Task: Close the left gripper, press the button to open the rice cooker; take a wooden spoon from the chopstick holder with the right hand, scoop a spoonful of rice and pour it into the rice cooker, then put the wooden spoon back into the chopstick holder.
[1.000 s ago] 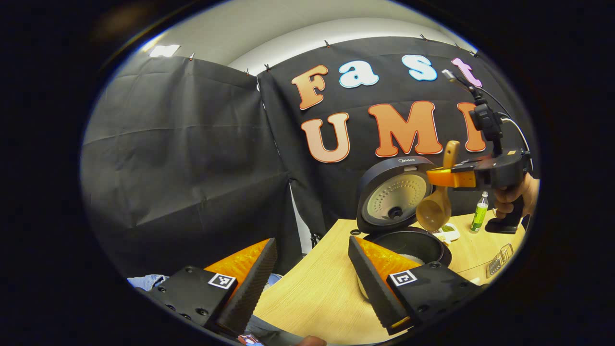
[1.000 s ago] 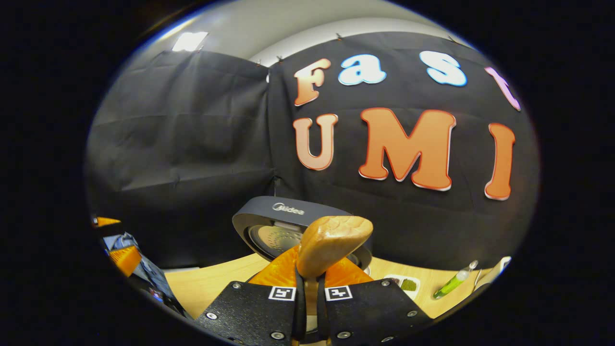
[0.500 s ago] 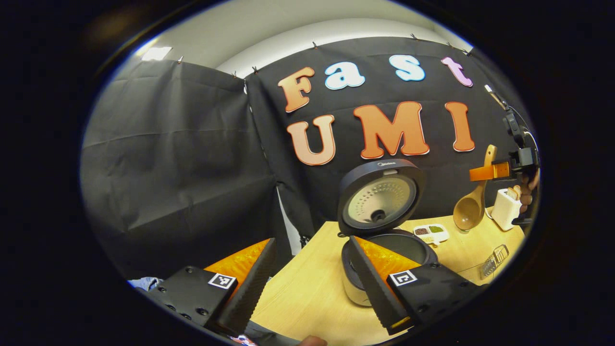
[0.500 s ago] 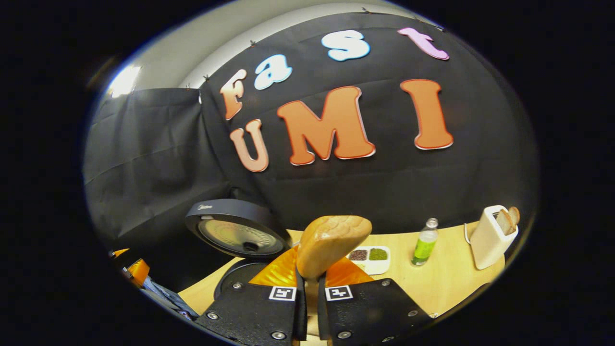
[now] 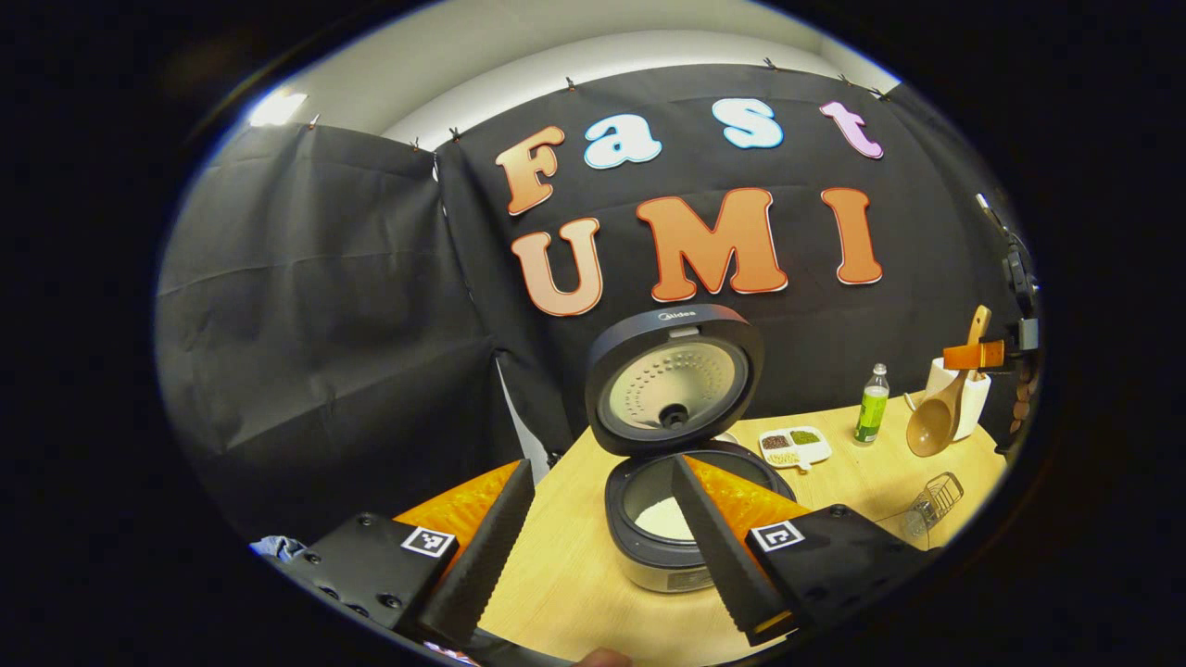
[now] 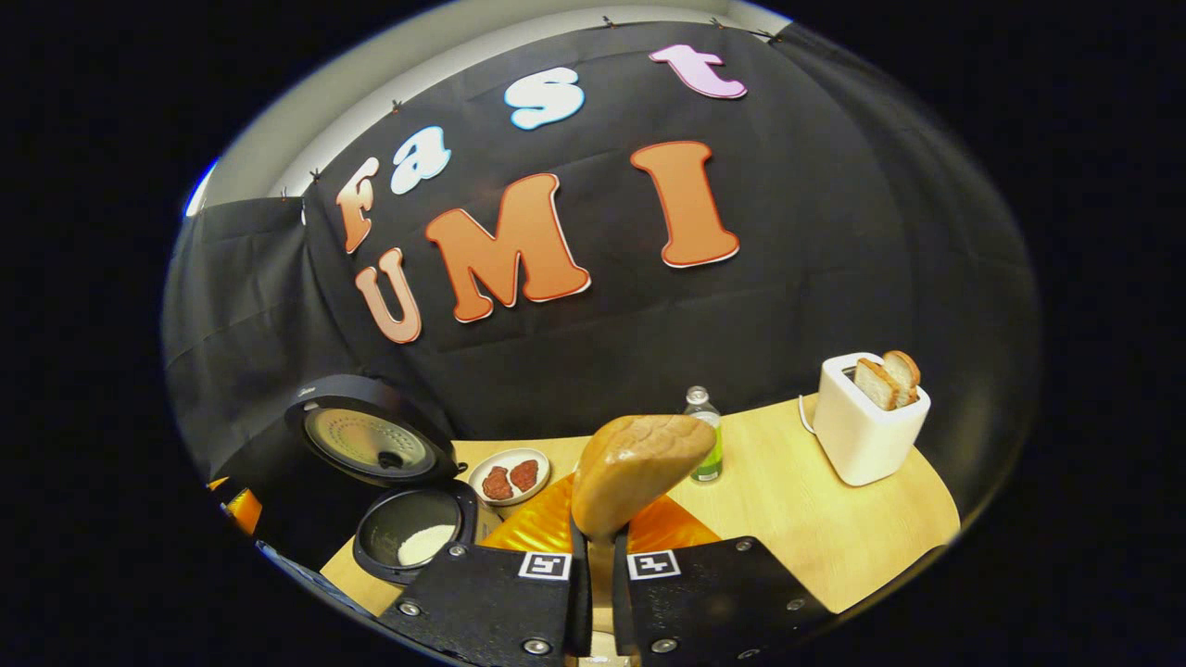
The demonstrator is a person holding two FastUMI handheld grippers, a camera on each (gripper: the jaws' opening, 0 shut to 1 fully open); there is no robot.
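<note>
Wooden spoon (image 6: 639, 472) clamped in right gripper (image 6: 593, 565) above counter (image 6: 815, 537), left gripper (image 5: 602, 547) spread wide and empty, rice cooker (image 5: 676, 519) lid-up at left, green bottle (image 6: 706, 445) and toaster (image 6: 866, 421) seen beyond.

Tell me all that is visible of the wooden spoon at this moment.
The wooden spoon looks like light brown, smooth wood with a round, deep bowl and a flat handle. In the left gripper view it hangs nearly upright, bowl down and empty as far as can be seen, above the table in front of a white toaster. The right gripper is shut on its handle, both fingers pressing it. In the right gripper view the rounded handle end sticks up between the fingers.
</note>
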